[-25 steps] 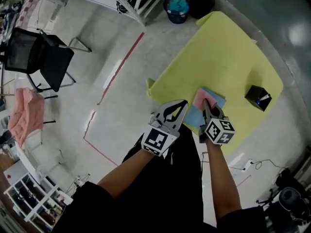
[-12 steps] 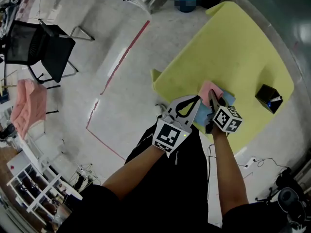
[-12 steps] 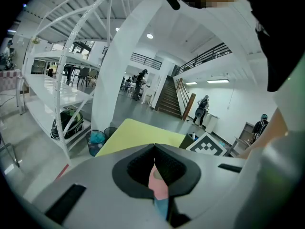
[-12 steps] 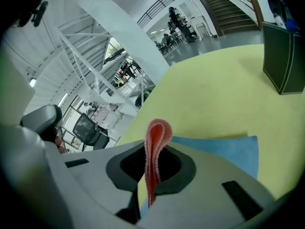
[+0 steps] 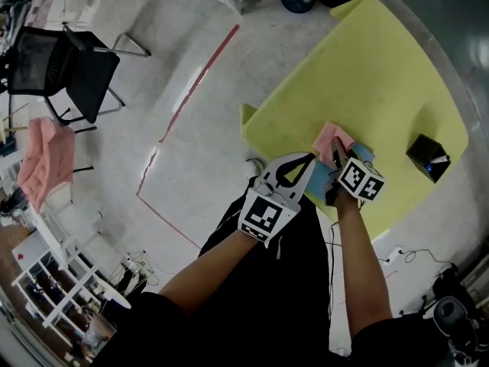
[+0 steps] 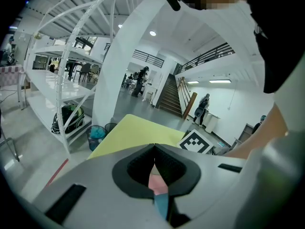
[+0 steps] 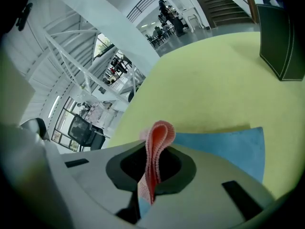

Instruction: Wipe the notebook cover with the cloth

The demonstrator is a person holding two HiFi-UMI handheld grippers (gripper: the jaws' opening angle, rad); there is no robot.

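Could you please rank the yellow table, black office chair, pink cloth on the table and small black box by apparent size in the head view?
Largest: yellow table.
Next: black office chair.
The pink cloth and small black box look about alike; the right gripper hides part of the cloth, so I leave them unranked.

One cloth [image 5: 331, 137], one notebook [image 5: 364, 154]

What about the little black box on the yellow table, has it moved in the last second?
No. The black box sits at the same spot near the yellow table's right edge; only the head camera's view has shifted.
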